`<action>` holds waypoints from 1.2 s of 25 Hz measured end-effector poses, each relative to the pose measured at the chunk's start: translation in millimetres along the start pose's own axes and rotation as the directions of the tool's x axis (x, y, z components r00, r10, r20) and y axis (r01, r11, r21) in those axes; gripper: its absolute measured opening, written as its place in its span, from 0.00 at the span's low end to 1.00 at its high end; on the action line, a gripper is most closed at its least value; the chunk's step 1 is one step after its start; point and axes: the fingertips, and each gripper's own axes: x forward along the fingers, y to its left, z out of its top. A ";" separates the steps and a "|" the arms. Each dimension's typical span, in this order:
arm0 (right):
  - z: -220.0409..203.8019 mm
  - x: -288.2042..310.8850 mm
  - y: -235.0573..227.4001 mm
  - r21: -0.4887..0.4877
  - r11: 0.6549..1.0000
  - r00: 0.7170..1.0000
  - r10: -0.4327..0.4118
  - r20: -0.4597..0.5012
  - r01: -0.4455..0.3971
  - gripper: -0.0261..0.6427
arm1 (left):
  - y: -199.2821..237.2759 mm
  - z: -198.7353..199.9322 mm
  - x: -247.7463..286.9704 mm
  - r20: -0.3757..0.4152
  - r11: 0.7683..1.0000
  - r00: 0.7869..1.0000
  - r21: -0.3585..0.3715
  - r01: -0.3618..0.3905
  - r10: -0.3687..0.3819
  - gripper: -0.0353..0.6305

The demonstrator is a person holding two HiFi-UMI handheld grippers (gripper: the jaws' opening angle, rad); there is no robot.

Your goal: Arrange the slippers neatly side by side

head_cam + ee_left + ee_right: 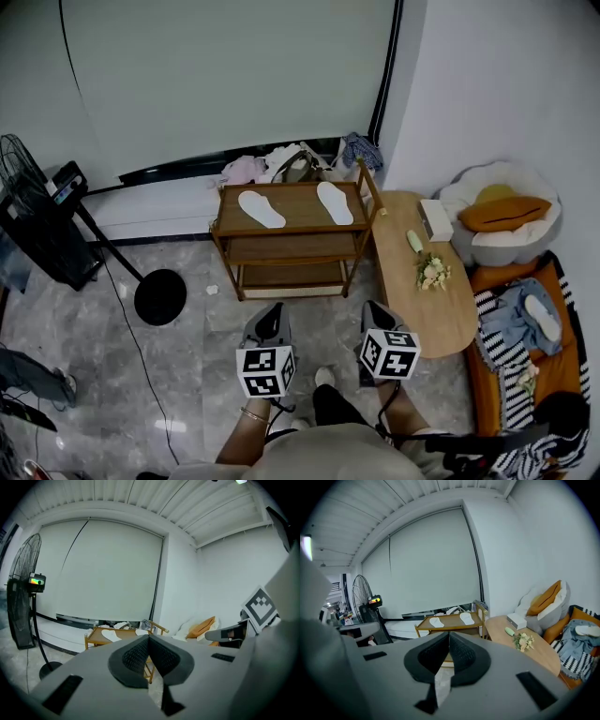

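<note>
Two white slippers lie apart on the top of a wooden shelf rack (225, 225). The left slipper (261, 208) is angled, the right slipper (335, 202) lies near the rack's right end. In the right gripper view the left slipper (436, 622) and the right slipper (466, 618) both show on the rack. My left gripper (270, 322) and right gripper (377, 317) hover over the floor in front of the rack, well short of it. Both are shut with nothing between the jaws: left gripper (149, 639), right gripper (449, 635).
A standing fan (37, 216) with a round base (160, 296) is at the left. A low oval wooden table (427, 309) with a flower bunch (432, 272) stands right of the rack. Cushions and clothes lie at the far right, and a clothes pile (281, 164) lies behind the rack.
</note>
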 end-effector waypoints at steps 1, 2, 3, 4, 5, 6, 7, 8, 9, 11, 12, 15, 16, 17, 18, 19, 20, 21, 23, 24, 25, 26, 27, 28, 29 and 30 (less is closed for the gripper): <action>2.8 7.4 -3.1 -0.001 1.000 1.000 0.000 -0.003 0.000 0.09 | 1.9 0.8 8.2 -0.002 1.000 1.000 -0.003 -0.005 0.005 0.06; 6.3 15.0 -6.2 -0.003 1.000 1.000 0.000 -0.006 0.000 0.09 | 3.4 2.2 16.4 -0.004 1.000 1.000 -0.006 -0.009 0.009 0.06; 11.0 22.8 -9.1 -0.006 1.000 1.000 0.001 -0.007 -0.001 0.09 | 4.3 4.4 24.8 -0.005 1.000 1.000 -0.008 -0.011 0.011 0.06; 16.8 30.8 -11.8 -0.009 1.000 1.000 0.002 -0.006 -0.003 0.09 | 4.6 7.9 33.5 -0.004 1.000 1.000 -0.009 -0.011 0.011 0.06; 23.5 39.1 -14.1 -0.012 1.000 1.000 0.004 -0.003 -0.004 0.09 | 4.7 12.3 42.4 0.000 1.000 1.000 -0.008 -0.010 0.010 0.06; 30.5 47.4 -15.9 -0.017 1.000 1.000 0.007 0.000 -0.007 0.09 | 5.1 17.0 51.4 0.005 1.000 1.000 -0.007 -0.010 0.010 0.06; 37.0 55.6 -17.2 -0.021 1.000 1.000 0.011 0.003 -0.011 0.09 | 5.9 21.4 60.1 0.010 1.000 1.000 -0.006 -0.012 0.012 0.06; 42.8 63.6 -18.2 -0.026 1.000 1.000 0.016 0.004 -0.016 0.09 | 7.5 25.4 68.5 0.013 1.000 1.000 -0.006 -0.015 0.015 0.06; 48.1 71.3 -19.1 -0.030 0.999 1.000 0.020 0.003 -0.020 0.09 | 9.8 28.8 76.5 0.015 1.000 1.000 -0.007 -0.019 0.019 0.06; 57.1 85.8 -22.2 -0.040 0.999 1.000 0.029 -0.001 -0.029 0.09 | 15.3 33.9 91.5 0.015 0.999 0.999 -0.013 -0.032 0.033 0.06; 61.1 92.4 -25.2 -0.044 0.999 1.000 0.031 -0.004 -0.031 0.09 | 17.7 35.8 98.6 0.015 0.999 0.999 -0.017 -0.040 0.040 0.06; 71.8 110.8 -38.4 -0.046 0.998 0.999 0.033 -0.010 -0.034 0.09 | 21.8 40.6 119.2 0.012 0.998 0.998 -0.026 -0.060 0.061 0.06; 75.3 116.7 -43.1 -0.046 0.998 0.999 0.034 -0.012 -0.034 0.09 | 22.4 42.5 125.8 0.012 0.997 0.998 -0.027 -0.066 0.066 0.06; 79.0 122.6 -47.2 -0.047 0.998 0.999 0.035 -0.014 -0.036 0.09 | 22.7 44.9 132.4 0.013 0.997 0.997 -0.029 -0.071 0.072 0.06; 83.0 128.3 -50.6 -0.049 0.998 0.999 0.039 -0.015 -0.040 0.09 | 22.9 47.6 138.9 0.015 0.997 0.997 -0.030 -0.077 0.077 0.06; 87.1 134.1 -53.3 -0.051 0.998 0.999 0.044 -0.016 -0.045 0.09 | 23.4 50.3 145.5 0.017 0.996 0.996 -0.031 -0.082 0.083 0.06; 91.3 140.3 -55.5 -0.054 0.997 0.999 0.049 -0.017 -0.050 0.09 | 24.3 52.9 152.3 0.019 0.996 0.996 -0.033 -0.089 0.089 0.06; 95.4 146.9 -57.2 -0.057 0.997 0.998 0.055 -0.017 -0.056 0.09 | 25.8 55.3 159.3 0.021 0.995 0.995 -0.034 -0.095 0.095 0.06; 102.9 160.3 -60.1 -0.064 0.996 0.998 0.067 -0.019 -0.068 0.09 | 29.0 59.2 172.5 0.025 0.993 0.994 -0.038 -0.108 0.109 0.06; 106.0 166.4 -61.4 -0.068 0.995 0.997 0.075 -0.021 -0.076 0.09 | 30.1 60.5 178.1 0.025 0.993 0.993 -0.038 -0.116 0.117 0.06; 108.2 172.0 -62.6 -0.073 0.994 0.996 0.084 -0.026 -0.085 0.09 | 31.1 61.3 182.6 0.025 0.991 0.992 -0.037 -0.125 0.126 0.06; 109.6 177.1 -63.4 -0.076 0.992 0.995 0.094 -0.032 -0.096 0.09 | 32.0 61.8 186.2 0.024 0.990 0.990 -0.032 -0.136 0.137 0.06; 110.4 182.0 -63.8 -0.078 0.991 0.994 0.104 -0.038 -0.107 0.09 | 33.0 62.0 189.2 0.023 0.989 0.989 -0.027 -0.146 0.147 0.06; 110.8 186.8 -64.1 -0.077 0.990 0.993 0.113 -0.043 -0.116 0.09 | 34.1 62.1 191.9 0.022 0.988 0.988 -0.021 -0.154 0.155 0.06; 111.1 191.6 -64.3 -0.074 0.990 0.992 0.120 -0.048 -0.123 0.09 | 35.2 62.0 194.7 0.021 0.987 0.987 -0.016 -0.161 0.161 0.06; 111.2 196.4 -64.3 -0.070 0.989 0.991 0.126 -0.053 -0.129 0.09 | 36.5 61.5 197.6 0.018 0.986 0.986 -0.013 -0.165 0.165 0.06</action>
